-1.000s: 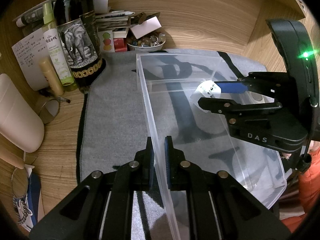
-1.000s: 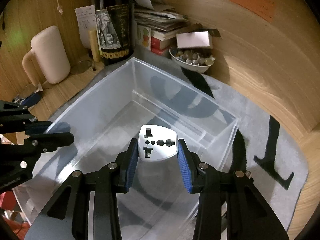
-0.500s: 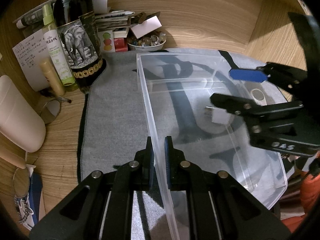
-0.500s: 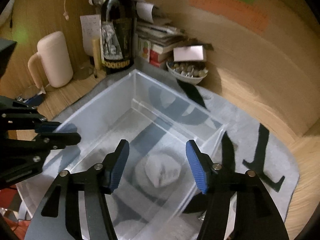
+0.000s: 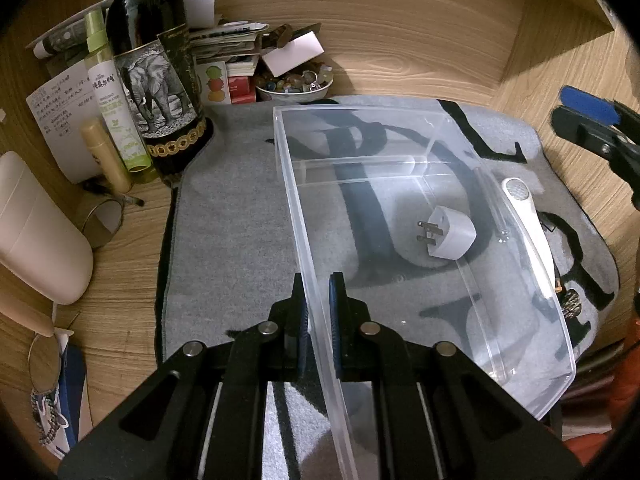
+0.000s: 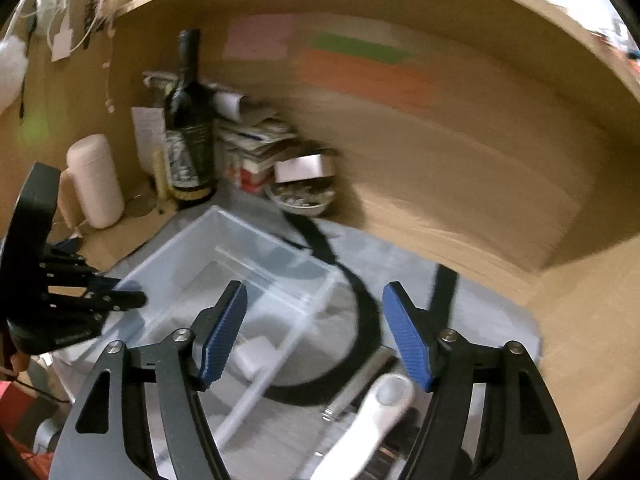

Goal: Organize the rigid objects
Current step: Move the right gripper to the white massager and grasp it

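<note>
A wooden table [image 5: 400,40] carries a grey mat [image 5: 232,216] with black lettering. On the mat sits a clear plastic bin [image 5: 440,128]. Just beside the bin's right wall, on the mat, lies a white handled tool [image 5: 524,216]. Beyond the bin's far left corner stands a dark wine bottle [image 5: 160,80] with an elephant label, at the mat's edge. Behind the bin, a small bowl [image 5: 296,88] of trinkets rests before a stack of papers [image 5: 228,40]. Left of the bottle stands a cream jug [image 5: 36,236].
</note>
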Action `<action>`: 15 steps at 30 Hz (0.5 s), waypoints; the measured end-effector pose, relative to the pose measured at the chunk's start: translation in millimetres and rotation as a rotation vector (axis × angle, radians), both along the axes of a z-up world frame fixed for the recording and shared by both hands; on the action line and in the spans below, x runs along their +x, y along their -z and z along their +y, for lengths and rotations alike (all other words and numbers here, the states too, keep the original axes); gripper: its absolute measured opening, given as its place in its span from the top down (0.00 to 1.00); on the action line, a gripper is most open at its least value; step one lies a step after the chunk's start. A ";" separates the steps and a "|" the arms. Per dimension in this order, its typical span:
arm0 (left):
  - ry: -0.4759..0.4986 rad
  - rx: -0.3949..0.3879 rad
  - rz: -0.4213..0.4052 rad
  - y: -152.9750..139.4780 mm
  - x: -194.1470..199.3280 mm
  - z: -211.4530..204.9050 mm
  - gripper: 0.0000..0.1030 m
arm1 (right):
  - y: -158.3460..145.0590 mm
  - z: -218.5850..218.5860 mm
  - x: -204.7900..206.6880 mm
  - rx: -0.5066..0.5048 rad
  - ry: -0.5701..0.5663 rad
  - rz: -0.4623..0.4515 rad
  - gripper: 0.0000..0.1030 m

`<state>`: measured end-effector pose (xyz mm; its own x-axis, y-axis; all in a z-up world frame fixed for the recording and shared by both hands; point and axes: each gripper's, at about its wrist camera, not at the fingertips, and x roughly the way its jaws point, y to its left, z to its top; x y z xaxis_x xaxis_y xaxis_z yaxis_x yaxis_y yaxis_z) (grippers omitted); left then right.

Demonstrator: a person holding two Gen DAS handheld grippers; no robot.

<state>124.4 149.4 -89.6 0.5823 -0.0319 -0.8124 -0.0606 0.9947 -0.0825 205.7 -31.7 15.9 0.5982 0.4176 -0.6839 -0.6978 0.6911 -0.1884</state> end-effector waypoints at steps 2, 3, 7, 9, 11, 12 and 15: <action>-0.001 0.001 0.000 0.0 0.1 -0.8 0.91 | -0.6 -12.4 3.3 0.000 0.032 -0.001 0.34; -0.001 0.002 0.000 0.0 0.1 -0.8 0.91 | -0.5 -17.3 3.2 -0.002 0.046 -0.001 0.34; -0.002 0.003 0.000 0.0 0.2 -1.1 0.91 | 9.8 -39.2 9.0 -0.017 0.105 0.030 0.34; -0.003 0.003 -0.001 -0.1 -0.1 -0.1 0.91 | 18.9 -48.3 10.0 -0.030 0.129 0.049 0.34; -0.003 0.002 0.000 -0.1 0.3 -0.8 0.91 | 30.0 -55.3 11.5 -0.043 0.148 0.074 0.34; -0.003 0.002 0.000 -0.1 0.3 -0.3 0.91 | 35.6 -58.9 11.9 -0.047 0.156 0.089 0.34; -0.004 0.003 0.001 -0.1 0.4 0.1 0.91 | 52.9 -67.7 11.9 -0.060 0.174 0.133 0.34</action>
